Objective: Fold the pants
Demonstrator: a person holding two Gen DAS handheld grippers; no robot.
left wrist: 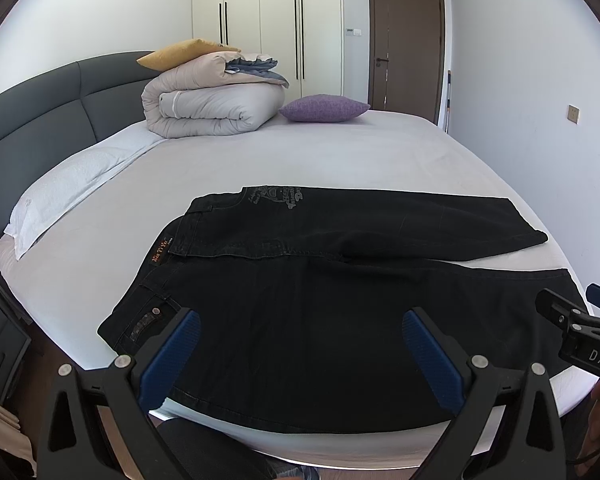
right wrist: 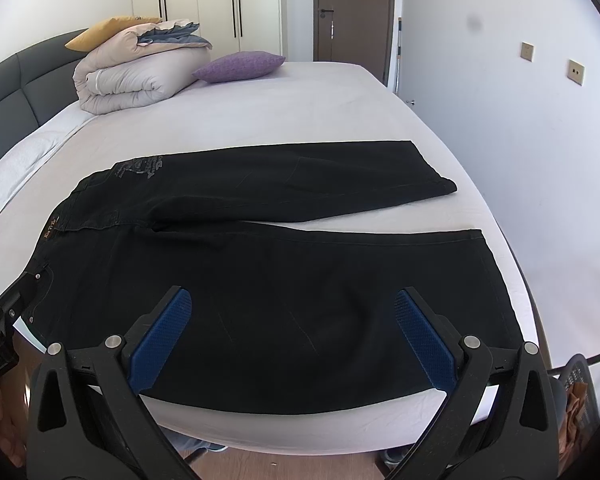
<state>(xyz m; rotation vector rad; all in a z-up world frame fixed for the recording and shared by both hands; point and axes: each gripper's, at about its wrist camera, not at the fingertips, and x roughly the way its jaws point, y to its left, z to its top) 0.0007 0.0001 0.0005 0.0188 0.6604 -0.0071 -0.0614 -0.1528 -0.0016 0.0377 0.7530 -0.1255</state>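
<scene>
Black pants [left wrist: 300, 312] [right wrist: 260, 280] lie spread flat on the white bed [left wrist: 340, 152] [right wrist: 300, 104], waistband to the left, both legs running right. The far leg [right wrist: 300, 176] angles away from the near leg. My left gripper [left wrist: 300, 332] hovers open over the near hip area, blue pads wide apart with nothing between them. My right gripper [right wrist: 292, 312] hangs open above the near leg's thigh. In the left wrist view the right gripper's body [left wrist: 572, 324] shows at the right edge.
A rolled duvet [left wrist: 212, 100] with a yellow cushion [left wrist: 184, 54] on top and a purple pillow [left wrist: 324, 108] sit at the far end. A white pillow [left wrist: 72, 192] lies by the grey headboard [left wrist: 40, 120]. A wall runs along the bed's right.
</scene>
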